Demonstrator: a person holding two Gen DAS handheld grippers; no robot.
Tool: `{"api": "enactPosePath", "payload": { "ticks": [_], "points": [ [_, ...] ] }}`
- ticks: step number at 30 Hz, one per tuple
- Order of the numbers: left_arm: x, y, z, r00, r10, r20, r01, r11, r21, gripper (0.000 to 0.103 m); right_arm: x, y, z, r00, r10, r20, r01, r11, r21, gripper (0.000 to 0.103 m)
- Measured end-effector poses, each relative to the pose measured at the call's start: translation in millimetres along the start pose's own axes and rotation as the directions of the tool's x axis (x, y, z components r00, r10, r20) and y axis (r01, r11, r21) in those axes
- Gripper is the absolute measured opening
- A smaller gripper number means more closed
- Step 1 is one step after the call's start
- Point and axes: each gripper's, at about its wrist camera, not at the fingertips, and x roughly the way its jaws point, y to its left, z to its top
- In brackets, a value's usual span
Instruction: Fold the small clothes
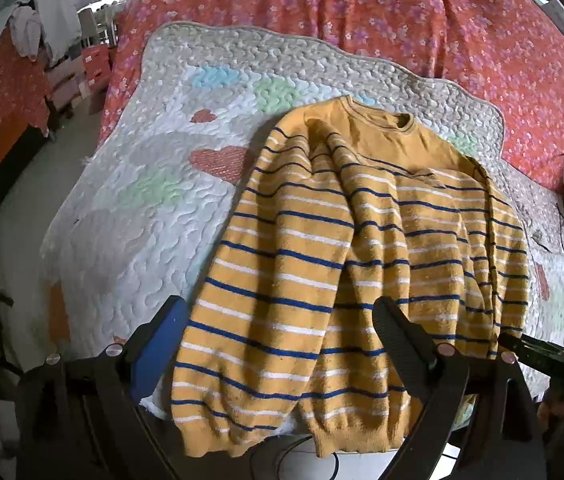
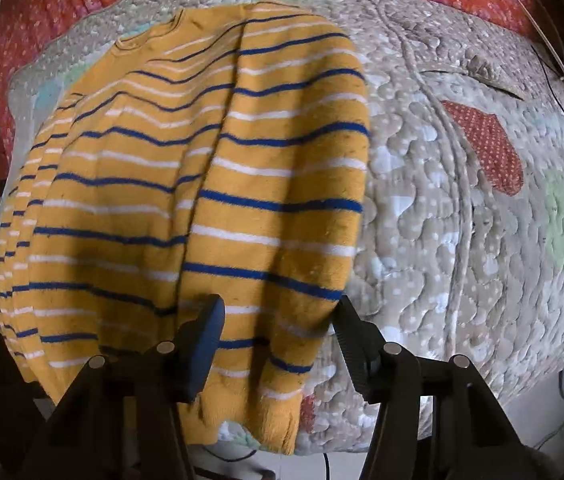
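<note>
A small yellow sweater (image 1: 346, 248) with blue and white stripes lies on a quilted mat, neck at the far end, both sleeves folded in over the body. It also shows in the right wrist view (image 2: 201, 184). My left gripper (image 1: 282, 320) is open, its jaws standing wide either side of the sweater's lower left part, just above the hem. My right gripper (image 2: 279, 316) is open, with its jaws either side of the folded right sleeve near the cuff (image 2: 277, 416). Neither holds cloth.
The quilted mat (image 1: 153, 184) with heart and cloud patches lies over a red floral bedspread (image 1: 402, 16). A white cable (image 2: 562, 60) runs along the mat's right side. The mat's near edge overhangs the bed (image 2: 402, 432). Clothes and furniture stand far left (image 1: 29, 36).
</note>
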Motion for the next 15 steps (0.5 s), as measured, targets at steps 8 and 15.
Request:
{"api": "enactPosePath", "payload": {
  "ticks": [8, 15],
  "points": [
    [0.0, -1.2, -3.8, 1.000, 0.001, -0.002, -0.001, 1.000, 0.013, 0.093, -5.9, 10.1, -4.2, 0.999, -0.032, 0.018, 0.032, 0.999, -0.007, 0.060],
    [0.8, -11.5, -8.6, 1.000, 0.003, -0.010, -0.003, 0.999, 0.049, 0.093, -17.2, 5.9, -4.9, 0.995, -0.058, 0.081, 0.059, 0.998, -0.016, 0.060]
  ]
}}
